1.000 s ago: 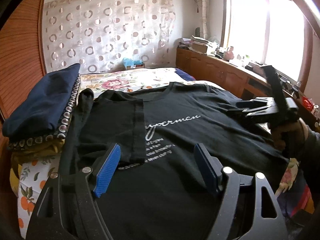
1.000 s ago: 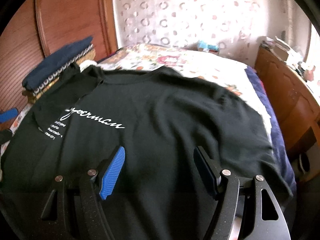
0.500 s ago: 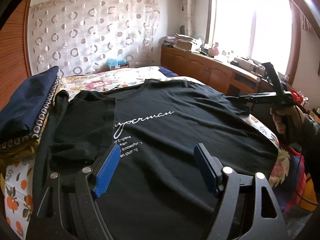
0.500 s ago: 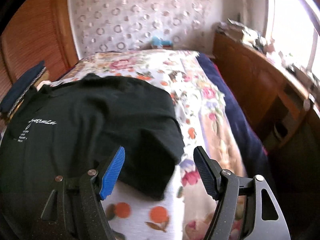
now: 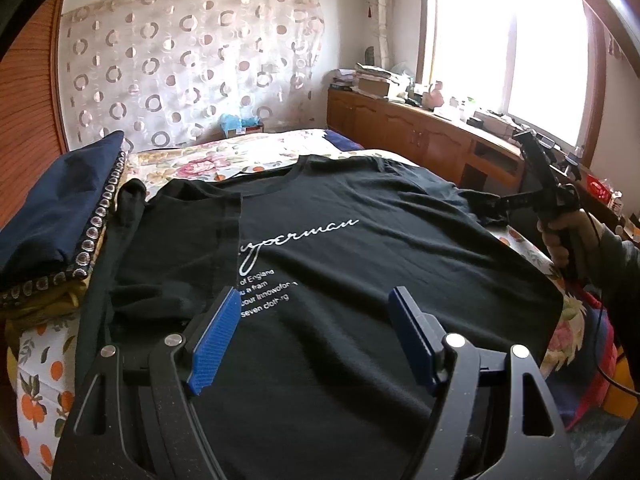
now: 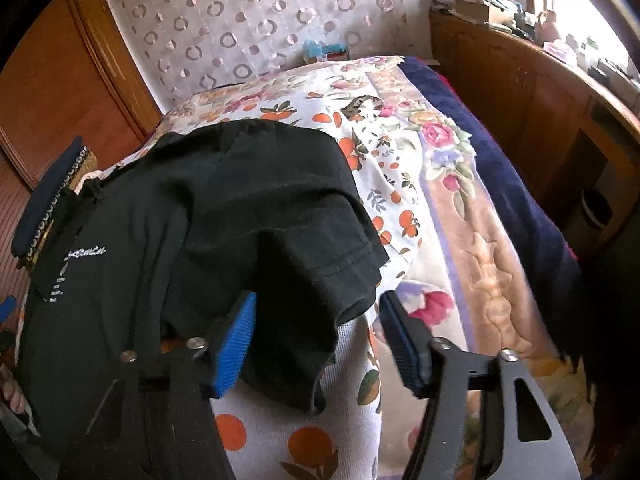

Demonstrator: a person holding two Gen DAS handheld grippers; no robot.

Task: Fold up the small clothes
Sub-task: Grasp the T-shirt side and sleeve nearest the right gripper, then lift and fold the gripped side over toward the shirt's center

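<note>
On the flowery bed (image 6: 448,216), the right gripper (image 6: 316,332) is closing around the black shirt's sleeve (image 6: 320,264), so pinch its hem firmly before folding, while the left gripper (image 5: 316,336) hangs spread and empty.

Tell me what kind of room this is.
Most likely a home bedroom: a bed under a floral cover, a wooden cabinet cluttered with papers below the window, and a curtain on the far wall. A black T-shirt is spread on the bed.
</note>
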